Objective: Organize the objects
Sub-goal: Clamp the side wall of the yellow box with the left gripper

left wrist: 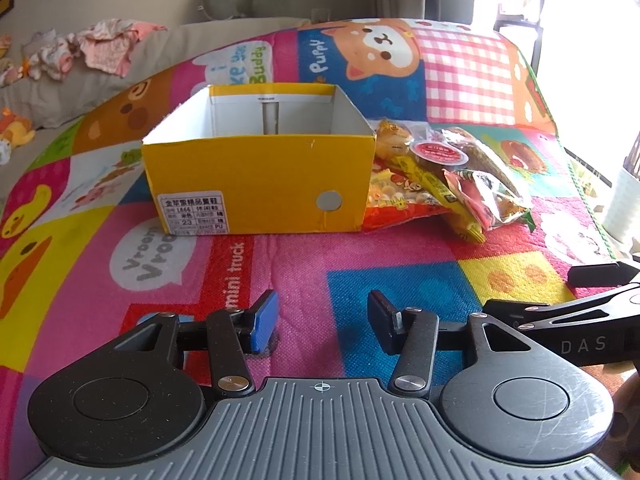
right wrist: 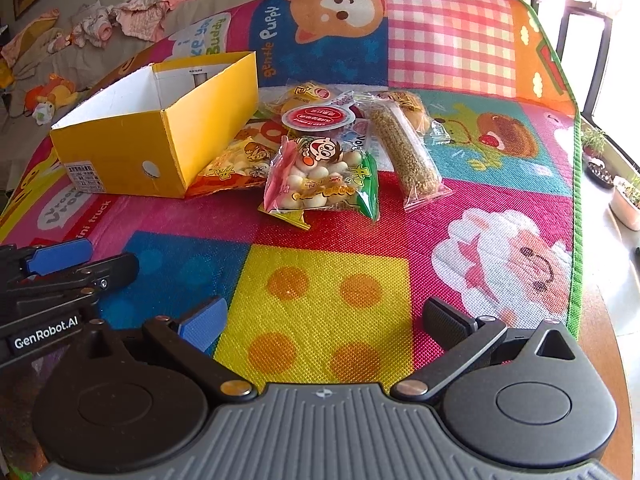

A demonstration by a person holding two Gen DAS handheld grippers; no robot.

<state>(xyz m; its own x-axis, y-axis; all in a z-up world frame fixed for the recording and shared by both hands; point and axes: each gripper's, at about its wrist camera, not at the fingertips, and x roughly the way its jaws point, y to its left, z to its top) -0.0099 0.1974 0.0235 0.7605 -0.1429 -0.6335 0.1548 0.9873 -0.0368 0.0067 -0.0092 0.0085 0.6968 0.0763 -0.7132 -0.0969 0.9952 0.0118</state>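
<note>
Both the left claw (left wrist: 322, 322) and right claw (right wrist: 322, 326) hung open and empty; the snack packets (right wrist: 320, 168) lay heaped beside the empty yellow box (right wrist: 160, 136). Best taken singly, topmost first.

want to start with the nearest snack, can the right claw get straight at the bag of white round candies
Probably yes. The right claw is open and empty, and only bare mat lies between it and the candy bag, which sits at the front of the snack pile, atop other packets.
</note>
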